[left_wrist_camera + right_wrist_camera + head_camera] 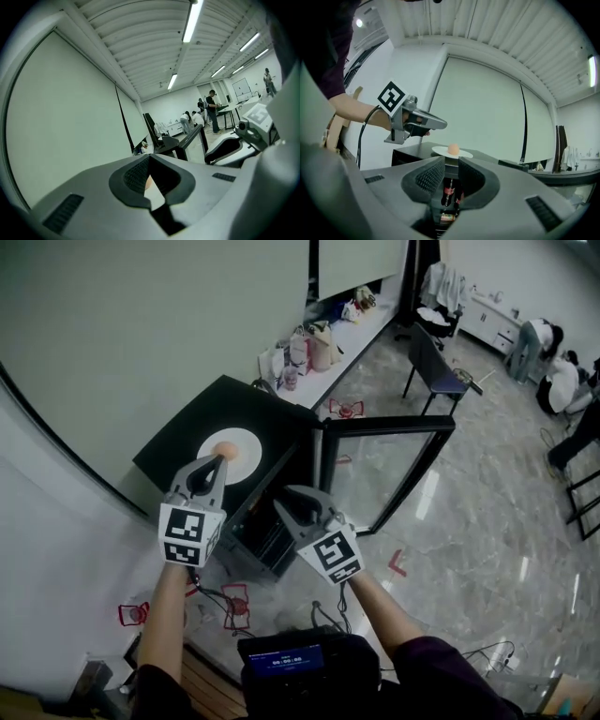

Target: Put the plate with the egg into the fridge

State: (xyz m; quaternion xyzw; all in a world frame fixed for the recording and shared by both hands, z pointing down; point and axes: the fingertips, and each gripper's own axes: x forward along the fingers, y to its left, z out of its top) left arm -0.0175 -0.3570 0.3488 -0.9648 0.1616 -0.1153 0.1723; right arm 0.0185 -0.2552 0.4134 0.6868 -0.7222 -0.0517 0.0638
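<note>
The plate [246, 441] with the egg [227, 452] sits on top of the black fridge [183, 448], whose glass door [386, 472] stands open at 3 o'clock. The left gripper [217, 463] hovers above the plate's 6 o'clock edge, fingers pressed together on nothing. The right gripper [287, 499], at the plate's 4 o'clock, has its fingers slightly spread and empty

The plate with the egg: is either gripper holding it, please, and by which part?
Neither: the plate with the egg rests on the fridge; left gripper and right gripper are both empty.
</note>
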